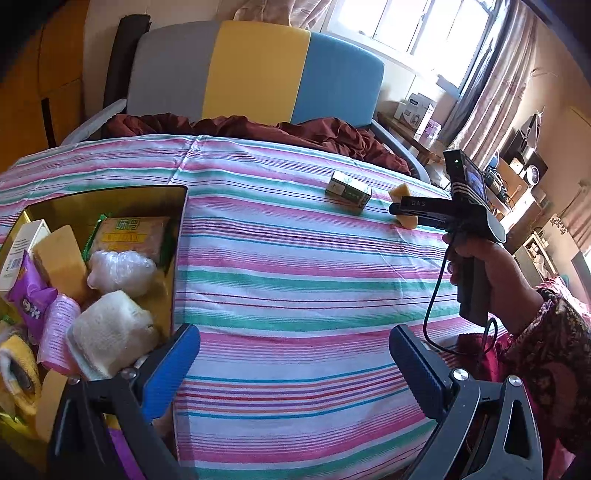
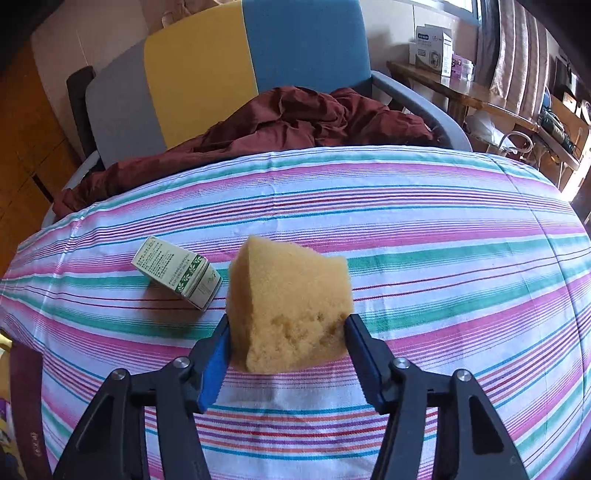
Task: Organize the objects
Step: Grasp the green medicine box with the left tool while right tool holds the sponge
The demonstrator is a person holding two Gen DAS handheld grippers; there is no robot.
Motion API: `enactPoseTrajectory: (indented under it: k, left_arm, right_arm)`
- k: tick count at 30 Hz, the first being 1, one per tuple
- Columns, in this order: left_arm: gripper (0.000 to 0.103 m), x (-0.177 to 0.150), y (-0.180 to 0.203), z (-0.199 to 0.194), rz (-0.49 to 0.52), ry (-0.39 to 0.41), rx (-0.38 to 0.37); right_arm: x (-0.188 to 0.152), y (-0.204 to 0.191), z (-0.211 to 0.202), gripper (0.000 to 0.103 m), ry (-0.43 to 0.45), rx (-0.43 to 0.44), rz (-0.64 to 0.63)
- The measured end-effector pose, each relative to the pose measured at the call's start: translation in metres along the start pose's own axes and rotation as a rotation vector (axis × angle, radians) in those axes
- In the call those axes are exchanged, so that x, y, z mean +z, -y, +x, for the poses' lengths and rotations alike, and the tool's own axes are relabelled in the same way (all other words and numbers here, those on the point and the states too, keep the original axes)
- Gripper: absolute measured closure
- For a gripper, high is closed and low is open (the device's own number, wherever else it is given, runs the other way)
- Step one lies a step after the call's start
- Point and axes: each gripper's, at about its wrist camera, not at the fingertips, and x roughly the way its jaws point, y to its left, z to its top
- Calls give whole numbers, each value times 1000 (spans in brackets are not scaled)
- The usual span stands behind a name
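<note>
Sponge clamped, box open for it.

My right gripper (image 2: 286, 332) squeezed the yellow sponge (image 2: 290, 306) low on the striped cloth (image 2: 443, 258), beside the green carton (image 2: 179, 277); my left gripper (image 1: 295, 369) gaped empty near the gold box (image 1: 177, 229), probably to keep the drop path free.

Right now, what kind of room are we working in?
Probably a lived-in bedroom or living room at home: a striped sheet covers the work surface, a padded chair stands behind it, and a curtained window is nearby.
</note>
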Motion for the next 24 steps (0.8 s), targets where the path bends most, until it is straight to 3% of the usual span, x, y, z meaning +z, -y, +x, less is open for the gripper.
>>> enactPoseTrajectory:
  k: [4, 9, 16, 20, 24]
  left_arm:
    - [0, 16, 14, 19, 5, -5, -9]
    - [0, 48, 36, 46, 21, 43, 14]
    - [0, 101, 64, 105, 13, 63, 46]
    - [0, 121, 80, 146, 26, 21, 45]
    - [0, 142, 87, 186, -76, -53, 5]
  right_arm:
    - [-12, 8, -20, 46, -28, -7, -32]
    - [-34, 12, -43, 47, -15, -17, -86]
    - [-32, 25, -48, 48, -14, 11, -12]
    - [-31, 35, -48, 48, -14, -13, 6]
    - [-27, 45, -47, 48, -21, -3, 39]
